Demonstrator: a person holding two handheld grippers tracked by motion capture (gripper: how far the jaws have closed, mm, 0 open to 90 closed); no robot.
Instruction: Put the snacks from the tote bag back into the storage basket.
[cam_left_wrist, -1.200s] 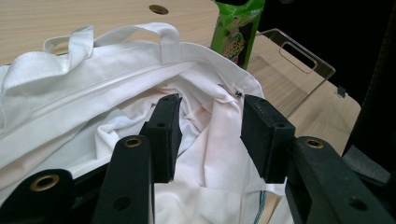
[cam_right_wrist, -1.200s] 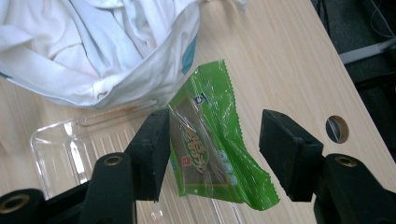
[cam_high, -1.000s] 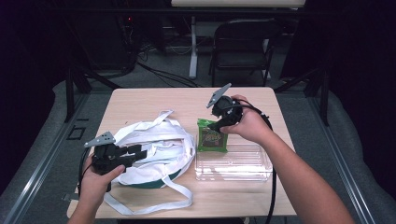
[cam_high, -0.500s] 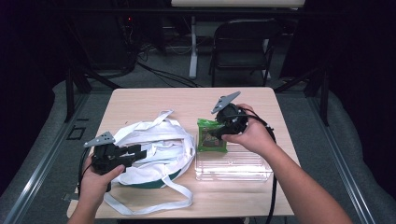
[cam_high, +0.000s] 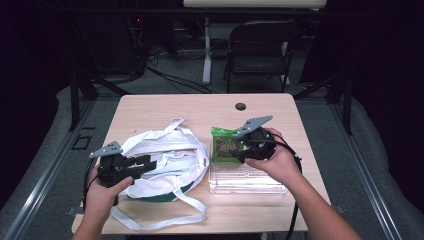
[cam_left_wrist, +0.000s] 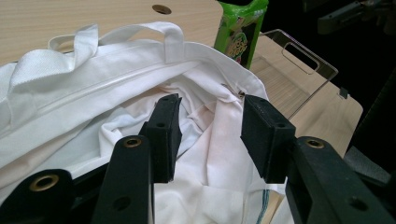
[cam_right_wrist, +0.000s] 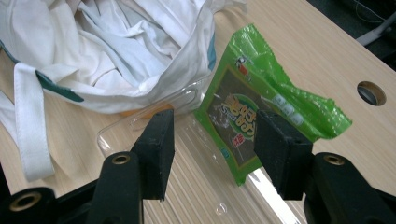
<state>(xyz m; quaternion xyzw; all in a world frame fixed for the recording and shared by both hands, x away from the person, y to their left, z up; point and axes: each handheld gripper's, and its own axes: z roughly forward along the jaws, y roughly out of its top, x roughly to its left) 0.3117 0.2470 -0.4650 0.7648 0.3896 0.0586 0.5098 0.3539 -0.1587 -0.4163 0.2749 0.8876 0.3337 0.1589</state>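
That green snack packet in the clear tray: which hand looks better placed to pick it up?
The right. The right gripper already has its open jaws around the green snack packet, while the left gripper is occupied at the white bag.

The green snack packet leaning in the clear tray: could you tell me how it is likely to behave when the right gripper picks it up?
The green snack packet looks thin and crinkled, so it will probably flex and feel light. Its glossy film may slip between the pads.

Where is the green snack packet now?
In the high view, the green snack packet stands at the clear tray's far left end, between the white bag and the right tool.
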